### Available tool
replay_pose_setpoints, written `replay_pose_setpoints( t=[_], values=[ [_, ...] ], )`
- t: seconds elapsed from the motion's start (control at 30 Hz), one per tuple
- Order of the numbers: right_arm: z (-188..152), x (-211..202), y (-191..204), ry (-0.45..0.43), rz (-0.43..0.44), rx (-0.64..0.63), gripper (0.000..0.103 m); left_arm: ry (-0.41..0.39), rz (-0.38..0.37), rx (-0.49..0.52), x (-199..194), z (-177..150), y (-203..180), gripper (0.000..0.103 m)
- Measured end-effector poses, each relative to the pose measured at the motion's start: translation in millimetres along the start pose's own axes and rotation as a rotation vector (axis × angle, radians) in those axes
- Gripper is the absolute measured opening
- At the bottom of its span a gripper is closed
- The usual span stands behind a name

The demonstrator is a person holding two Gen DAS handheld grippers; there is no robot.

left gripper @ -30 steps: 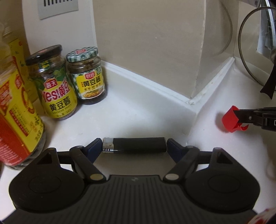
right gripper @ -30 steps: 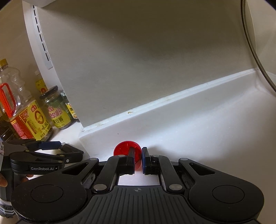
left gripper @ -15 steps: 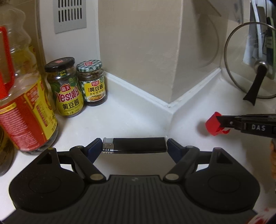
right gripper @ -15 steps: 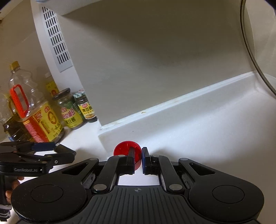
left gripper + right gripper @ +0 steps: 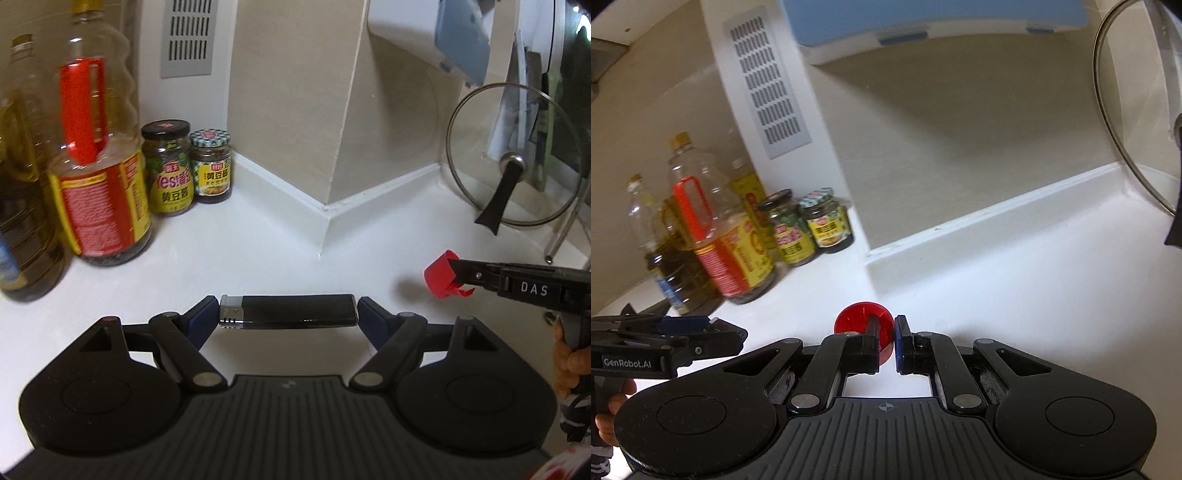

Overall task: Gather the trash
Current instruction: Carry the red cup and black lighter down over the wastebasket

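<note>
Lighter (image 5: 288, 312): black body, silver metal end.

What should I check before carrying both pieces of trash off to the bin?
1. Left gripper clamped on the black lighter, end to end: ok.
2. Right gripper shut on the red bottle cap: ok, though it pinches only the rim.
3. Both items lifted off the white counter: ok.
4. Clear of the oil bottle, sauce jars and glass lid: ok.
5. Grippers apart from each other: ok.
6. Bin location: cannot tell, not in view.
</note>
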State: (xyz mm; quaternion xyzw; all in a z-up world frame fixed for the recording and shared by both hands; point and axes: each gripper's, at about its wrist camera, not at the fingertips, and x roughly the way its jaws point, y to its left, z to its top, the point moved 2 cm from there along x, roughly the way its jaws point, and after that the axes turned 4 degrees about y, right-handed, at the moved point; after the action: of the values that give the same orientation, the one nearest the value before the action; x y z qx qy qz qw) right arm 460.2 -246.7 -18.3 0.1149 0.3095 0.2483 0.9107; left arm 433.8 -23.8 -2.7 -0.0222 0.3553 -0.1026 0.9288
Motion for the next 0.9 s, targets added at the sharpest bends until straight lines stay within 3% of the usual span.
replay_pose_setpoints(
  t=[0.53, 0.9],
  values=[
    [-89, -113, 109, -0.007, -0.010, -0.003, 0.008, 0.013, -0.071, -0.005, -125, -88, -1, 0.080],
    [-162, -173, 172, 0.003, -0.035, 0.035, 0.008, 0.040, -0.119, 0.025, -190, -151, -3, 0.080]
  ],
)
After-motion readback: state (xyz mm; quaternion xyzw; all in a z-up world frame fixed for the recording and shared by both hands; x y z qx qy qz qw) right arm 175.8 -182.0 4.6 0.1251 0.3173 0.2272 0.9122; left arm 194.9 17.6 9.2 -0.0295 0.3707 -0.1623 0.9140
